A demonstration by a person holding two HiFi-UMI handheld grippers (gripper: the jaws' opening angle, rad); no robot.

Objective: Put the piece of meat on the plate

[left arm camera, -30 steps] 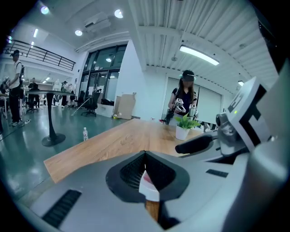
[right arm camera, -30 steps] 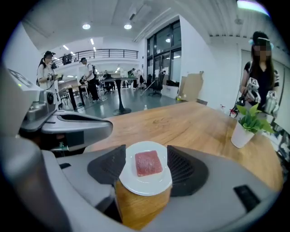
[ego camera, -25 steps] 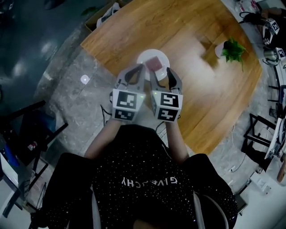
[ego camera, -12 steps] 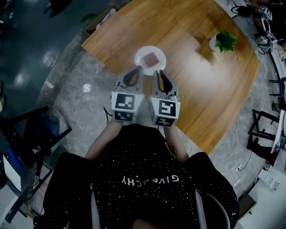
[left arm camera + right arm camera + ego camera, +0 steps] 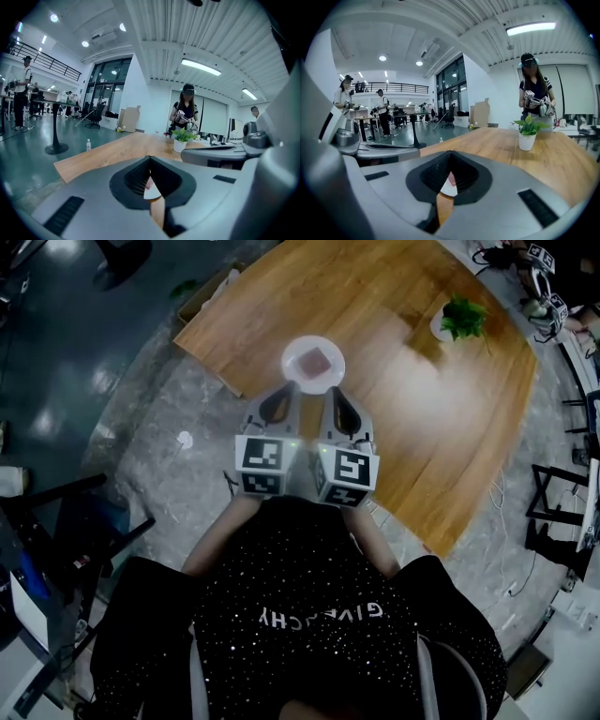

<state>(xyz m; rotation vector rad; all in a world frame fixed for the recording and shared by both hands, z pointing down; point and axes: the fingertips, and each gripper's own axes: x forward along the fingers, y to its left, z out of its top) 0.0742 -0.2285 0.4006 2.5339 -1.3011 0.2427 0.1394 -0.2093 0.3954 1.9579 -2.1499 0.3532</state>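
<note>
A pinkish piece of meat (image 5: 316, 360) lies flat on a small white round plate (image 5: 298, 371) near the wooden table's (image 5: 412, 418) near edge. Both grippers hover side by side short of the plate, pointing at it. My left gripper (image 5: 287, 388) has its jaws together with nothing in them, and so does my right gripper (image 5: 335, 390). In the left gripper view, plate (image 5: 151, 193) and meat (image 5: 147, 184) show through the slit below the joined tips (image 5: 150, 158). The right gripper view shows the same plate (image 5: 448, 189) and meat (image 5: 451, 179) under its tips (image 5: 450, 153).
A small potted plant (image 5: 453, 321) stands at the table's far right, also in both gripper views (image 5: 180, 139) (image 5: 527, 135). A person (image 5: 536, 96) stands beyond it. A bottle (image 5: 88, 145) stands on the floor to the left. Chairs and stands surround the table.
Both grippers have drawn back from the plate toward the person and risen a little. The right gripper's jaws have gone from wide apart to closed. The meat stays on the plate.
</note>
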